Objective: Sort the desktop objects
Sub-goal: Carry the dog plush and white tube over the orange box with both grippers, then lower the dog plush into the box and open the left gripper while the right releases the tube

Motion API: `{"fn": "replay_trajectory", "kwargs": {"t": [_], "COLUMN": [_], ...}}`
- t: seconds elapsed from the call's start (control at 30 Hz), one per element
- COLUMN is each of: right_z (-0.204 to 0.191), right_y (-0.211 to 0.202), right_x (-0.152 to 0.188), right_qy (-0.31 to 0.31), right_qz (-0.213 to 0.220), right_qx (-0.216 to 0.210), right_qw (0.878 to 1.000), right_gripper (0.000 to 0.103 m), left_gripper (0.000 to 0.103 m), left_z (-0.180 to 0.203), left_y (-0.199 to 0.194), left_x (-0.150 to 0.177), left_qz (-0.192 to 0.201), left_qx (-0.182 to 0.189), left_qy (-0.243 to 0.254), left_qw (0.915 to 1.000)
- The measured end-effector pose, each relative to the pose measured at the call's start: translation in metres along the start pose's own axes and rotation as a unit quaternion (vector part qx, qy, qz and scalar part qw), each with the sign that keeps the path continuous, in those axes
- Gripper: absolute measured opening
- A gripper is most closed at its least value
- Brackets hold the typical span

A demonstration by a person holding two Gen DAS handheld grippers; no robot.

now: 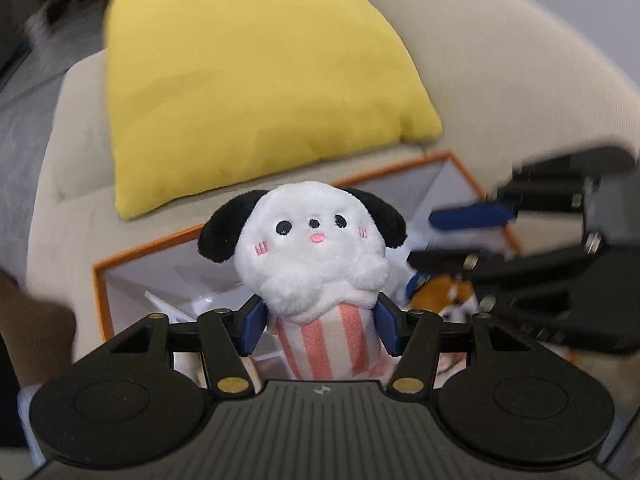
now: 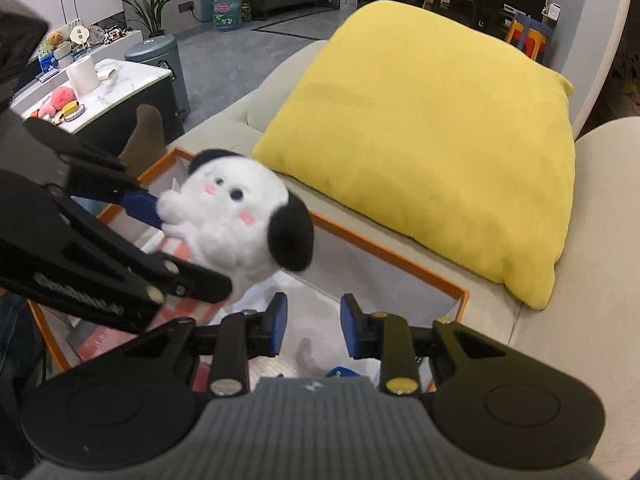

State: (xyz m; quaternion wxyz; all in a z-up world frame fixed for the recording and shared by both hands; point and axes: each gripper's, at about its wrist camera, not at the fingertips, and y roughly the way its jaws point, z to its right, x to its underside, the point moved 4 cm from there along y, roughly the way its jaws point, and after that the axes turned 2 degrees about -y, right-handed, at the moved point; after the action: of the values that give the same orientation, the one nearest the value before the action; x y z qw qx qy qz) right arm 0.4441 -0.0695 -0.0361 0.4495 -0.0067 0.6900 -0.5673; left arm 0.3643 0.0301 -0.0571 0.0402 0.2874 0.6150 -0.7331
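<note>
The left gripper (image 1: 320, 322) is clamped on a plush dog (image 1: 316, 256), its blue pads (image 1: 253, 326) pressed against either side of the toy's pink-and-white striped lower body. The white head with black ears stands upright above the fingers, facing the left wrist camera. The toy is held over an open storage box (image 1: 102, 280) with an orange rim and pale lining (papers and another small plush, brown and white, lie inside, blurred). The box sits on a beige sofa (image 2: 560, 344) just in front of a yellow cushion (image 2: 432, 144).

The right gripper (image 2: 314, 326) hangs over the same box with nothing between its fingers, the gap fairly narrow. In its view the plush dog (image 2: 236, 224) is up and to the left of its fingertips, apart from them, with the left gripper (image 2: 168, 236) reaching in from the left edge.
</note>
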Motion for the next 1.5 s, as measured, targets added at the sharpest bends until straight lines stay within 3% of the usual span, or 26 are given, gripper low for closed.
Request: {"fn": "replay_trajectory", "kwargs": {"t": [0.17, 0.37, 0.47, 0.6, 0.97, 1.07, 1.33, 1.5], "right_z": [0.004, 0.006, 0.007, 0.007, 0.003, 0.005, 0.002, -0.002], "right_y": [0.015, 0.031, 0.036, 0.045, 0.057, 0.059, 0.060, 0.048], "right_x": [0.003, 0.002, 0.004, 0.006, 0.004, -0.002, -0.006, -0.011], "right_qy": [-0.001, -0.003, -0.002, 0.000, 0.010, 0.008, 0.006, 0.018], "right_qz": [-0.017, -0.048, -0.054, -0.064, -0.070, -0.070, -0.065, -0.057], "right_qx": [-0.015, -0.031, -0.034, -0.032, -0.030, -0.028, -0.025, -0.020], "right_qw": [1.000, 0.998, 0.998, 0.997, 0.997, 0.997, 0.998, 0.998], "right_gripper": [0.030, 0.030, 0.030, 0.030, 0.030, 0.030, 0.030, 0.030], "left_gripper": [0.066, 0.066, 0.067, 0.069, 0.072, 0.077, 0.078, 0.078], "left_z": [0.019, 0.029, 0.029, 0.028, 0.010, 0.007, -0.003, 0.012], "left_y": [0.019, 0.042, 0.054, 0.065, 0.077, 0.076, 0.055, 0.024], "left_x": [-0.004, -0.008, -0.008, -0.008, -0.008, -0.008, -0.012, -0.010], "left_qz": [-0.041, -0.097, -0.124, -0.135, -0.156, -0.153, -0.115, -0.065], "left_qx": [-0.009, -0.003, 0.000, 0.011, 0.043, 0.041, 0.038, -0.003], "left_qy": [0.117, 0.223, 0.251, 0.256, 0.192, 0.182, 0.159, 0.158], "left_qw": [0.9923, 0.9699, 0.9601, 0.9572, 0.9679, 0.9704, 0.9798, 0.9853]}}
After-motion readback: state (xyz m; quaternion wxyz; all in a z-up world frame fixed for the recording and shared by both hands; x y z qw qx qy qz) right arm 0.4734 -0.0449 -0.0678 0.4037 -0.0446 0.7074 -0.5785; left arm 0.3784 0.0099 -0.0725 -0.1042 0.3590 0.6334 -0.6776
